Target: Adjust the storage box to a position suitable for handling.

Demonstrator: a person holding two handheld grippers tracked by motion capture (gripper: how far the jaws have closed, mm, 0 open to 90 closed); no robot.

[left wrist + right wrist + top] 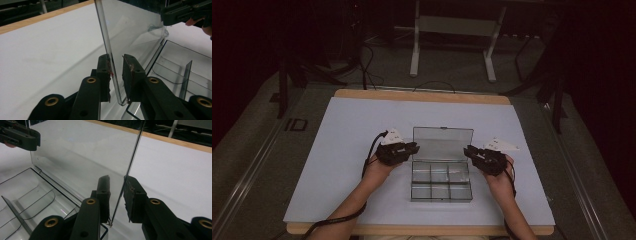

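A clear plastic compartment box lies at the middle of the white table top, its lid standing up from the far side. My left gripper is at the lid's left edge and my right gripper at its right edge. In the left gripper view the lid's edge runs down between the jaws of my left gripper; it rests against one pad, with a gap to the other. In the right gripper view the lid's edge crosses the gap of my right gripper slantwise, unclamped.
The box's dividers show beside the lid. The table's wooden far edge borders the white sheet. Beyond it stand the legs of a white frame, with cables on the dark floor. The other gripper appears at the lid's far edge.
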